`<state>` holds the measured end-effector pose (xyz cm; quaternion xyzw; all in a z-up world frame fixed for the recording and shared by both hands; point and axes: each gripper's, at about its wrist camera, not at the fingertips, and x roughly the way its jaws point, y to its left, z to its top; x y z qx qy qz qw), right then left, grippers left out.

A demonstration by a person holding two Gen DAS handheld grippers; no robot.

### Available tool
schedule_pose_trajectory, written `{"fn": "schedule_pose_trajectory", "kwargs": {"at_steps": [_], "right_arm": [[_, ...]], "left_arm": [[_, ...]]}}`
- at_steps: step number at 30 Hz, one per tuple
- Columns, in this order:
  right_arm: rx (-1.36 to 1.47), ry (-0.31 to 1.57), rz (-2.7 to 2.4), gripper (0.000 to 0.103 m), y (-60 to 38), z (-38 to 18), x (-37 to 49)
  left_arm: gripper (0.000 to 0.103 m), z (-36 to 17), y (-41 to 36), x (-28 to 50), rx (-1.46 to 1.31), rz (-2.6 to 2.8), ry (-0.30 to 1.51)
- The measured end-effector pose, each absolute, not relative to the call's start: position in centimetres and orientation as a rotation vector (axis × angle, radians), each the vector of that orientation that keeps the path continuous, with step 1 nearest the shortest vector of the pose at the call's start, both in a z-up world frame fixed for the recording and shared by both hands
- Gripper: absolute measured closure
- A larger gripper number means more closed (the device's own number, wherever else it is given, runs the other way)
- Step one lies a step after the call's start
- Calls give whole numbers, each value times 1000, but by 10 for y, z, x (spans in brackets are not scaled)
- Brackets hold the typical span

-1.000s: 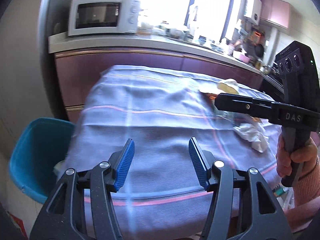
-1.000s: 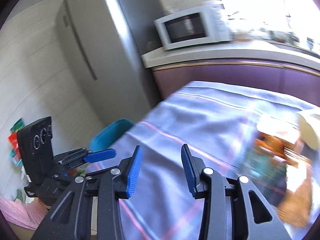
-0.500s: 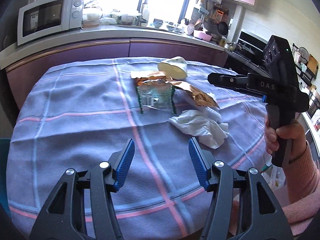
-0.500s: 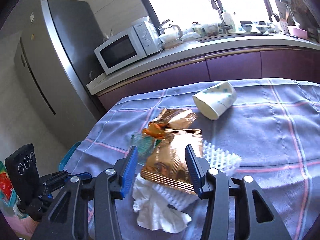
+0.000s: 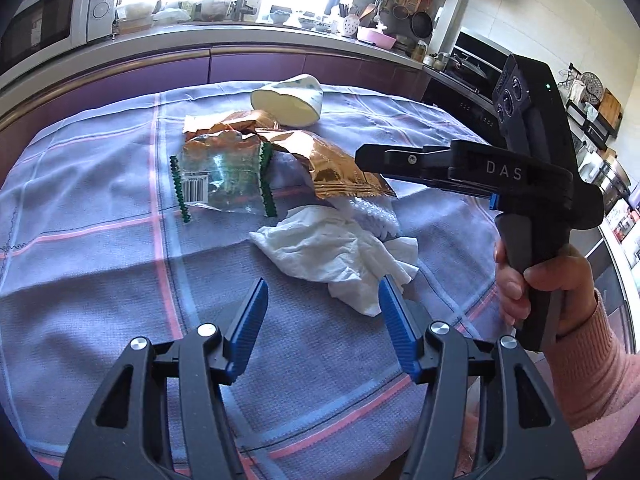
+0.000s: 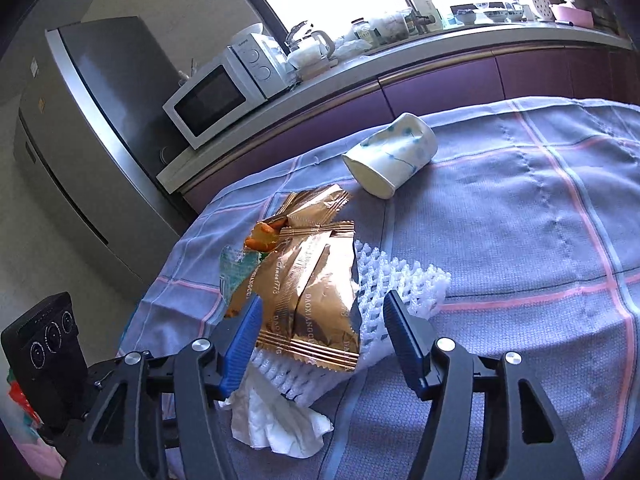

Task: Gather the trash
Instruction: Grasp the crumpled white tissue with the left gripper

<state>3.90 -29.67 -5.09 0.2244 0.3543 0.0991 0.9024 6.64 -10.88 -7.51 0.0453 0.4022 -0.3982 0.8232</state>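
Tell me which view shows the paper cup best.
The right wrist view: the paper cup lies on its side on the tablecloth, with its open mouth, side wall and blue pattern all clear. The left wrist view shows the cup smaller and farther off, mostly its mouth.

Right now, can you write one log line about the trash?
left gripper: open, empty | right gripper: jaws just opened, over gold wrapper | tissue, paper cup: on tablecloth

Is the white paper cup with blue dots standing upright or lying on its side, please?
On its side. The white paper cup with blue dots lies on the checked tablecloth, its open mouth facing sideways.
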Motion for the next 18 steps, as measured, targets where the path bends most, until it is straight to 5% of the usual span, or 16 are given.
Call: {"fn": "schedule_pose_trajectory", "kwargs": {"at_steps": [7,13,18], "right_arm": [[526,754,268,42,-299,-60,40],[548,755,304,42,-298,-61,40],[521,761,316,66,-293,-60,39]], "left_arm": [[50,-82,-128,72,127,-837,894],[76,-84,-127,78,112,-828,912],[94,-85,-122,81,87,-824,920]]}}
